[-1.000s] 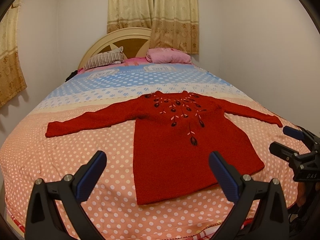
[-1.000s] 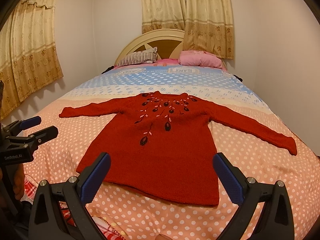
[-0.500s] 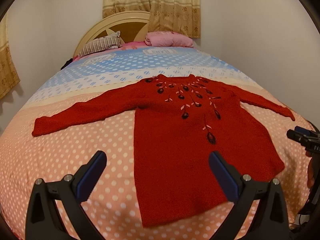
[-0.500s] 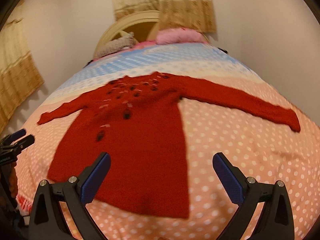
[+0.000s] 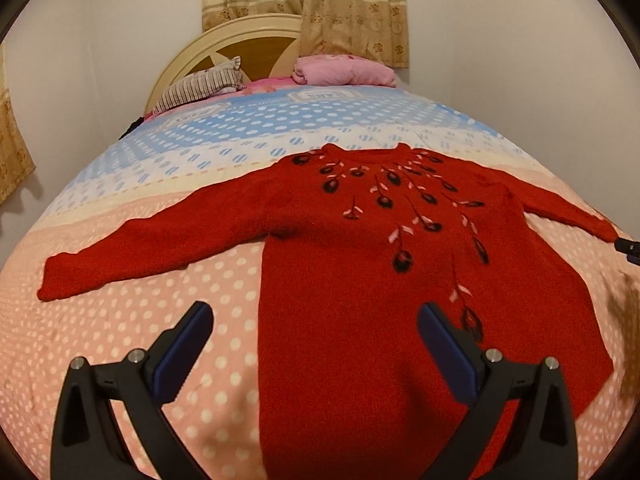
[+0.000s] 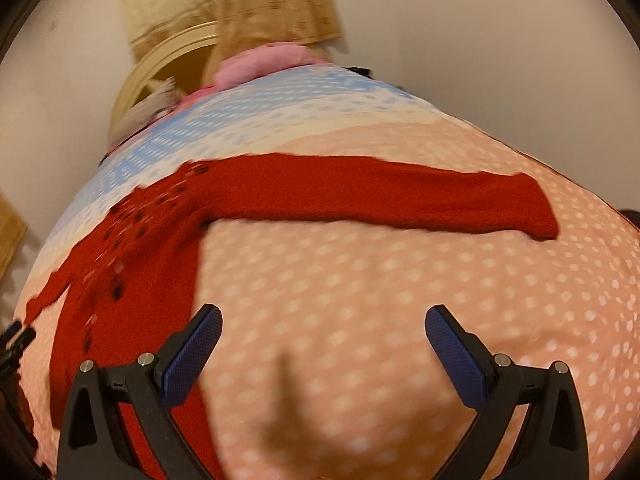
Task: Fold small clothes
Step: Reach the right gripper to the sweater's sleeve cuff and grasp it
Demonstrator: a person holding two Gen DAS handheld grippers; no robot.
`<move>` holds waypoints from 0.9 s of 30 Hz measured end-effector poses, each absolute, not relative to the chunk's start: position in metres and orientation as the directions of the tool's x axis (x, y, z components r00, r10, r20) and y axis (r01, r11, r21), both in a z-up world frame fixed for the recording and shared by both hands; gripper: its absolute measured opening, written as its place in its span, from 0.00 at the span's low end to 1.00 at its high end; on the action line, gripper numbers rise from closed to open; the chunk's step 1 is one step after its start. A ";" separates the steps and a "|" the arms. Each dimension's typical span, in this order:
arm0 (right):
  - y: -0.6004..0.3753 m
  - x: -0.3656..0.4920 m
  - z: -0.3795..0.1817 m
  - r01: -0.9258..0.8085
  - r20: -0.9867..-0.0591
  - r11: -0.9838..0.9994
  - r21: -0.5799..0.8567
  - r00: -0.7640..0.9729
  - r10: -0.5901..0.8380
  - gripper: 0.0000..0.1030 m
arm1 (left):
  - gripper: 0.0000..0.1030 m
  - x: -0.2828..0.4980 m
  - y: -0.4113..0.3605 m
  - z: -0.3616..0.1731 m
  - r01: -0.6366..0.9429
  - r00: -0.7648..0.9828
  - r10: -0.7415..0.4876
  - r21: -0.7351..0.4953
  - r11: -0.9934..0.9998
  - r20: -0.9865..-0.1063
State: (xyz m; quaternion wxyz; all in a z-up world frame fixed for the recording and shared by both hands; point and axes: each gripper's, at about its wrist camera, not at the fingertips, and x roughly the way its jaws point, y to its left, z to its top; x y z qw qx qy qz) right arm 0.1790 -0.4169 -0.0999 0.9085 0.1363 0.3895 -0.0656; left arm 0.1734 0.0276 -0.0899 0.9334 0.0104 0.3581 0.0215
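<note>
Left gripper [image 5: 314,320] noted with jaws wide apart, empty, poised over the hem side of red sweater [image 5: 360,264] – spread flat on bedspread [image 5: 120,320], sleeves outstretched for folding. Right gripper [image 6: 324,324] likewise agape, empty – aimed towards right sleeve [image 6: 400,196]

White walls [image 5: 500,40]; beige patterned curtains [image 5: 352,8]; cream arched headboard [image 5: 224,46]; polka-dot bed [image 5: 200,168]; striped pillow [image 5: 200,88], pink pillow [image 5: 344,72].
</note>
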 end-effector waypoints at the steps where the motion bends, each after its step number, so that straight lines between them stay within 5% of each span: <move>1: -0.427 0.183 -0.101 0.250 -0.730 0.948 0.195 0.683 -0.030 0.99 | 1.00 0.177 0.027 -0.092 -0.036 0.740 0.046 0.029 0.999 -0.671; 17: -0.590 0.218 -0.112 0.574 -0.751 0.787 0.227 0.618 -0.234 0.81 | 1.00 0.210 0.022 -0.104 -0.045 0.734 0.069 0.053 0.998 -0.675; 21: -0.611 0.224 -0.116 0.608 -0.774 0.768 0.204 0.580 -0.254 0.63 | 1.00 0.214 0.021 -0.103 -0.050 0.749 0.094 0.085 0.995 -0.656; 27: -0.620 0.238 -0.129 0.617 -0.812 0.756 0.220 0.546 -0.209 0.62 | 1.00 0.222 0.034 -0.107 -0.085 0.749 0.127 0.096 0.992 -0.650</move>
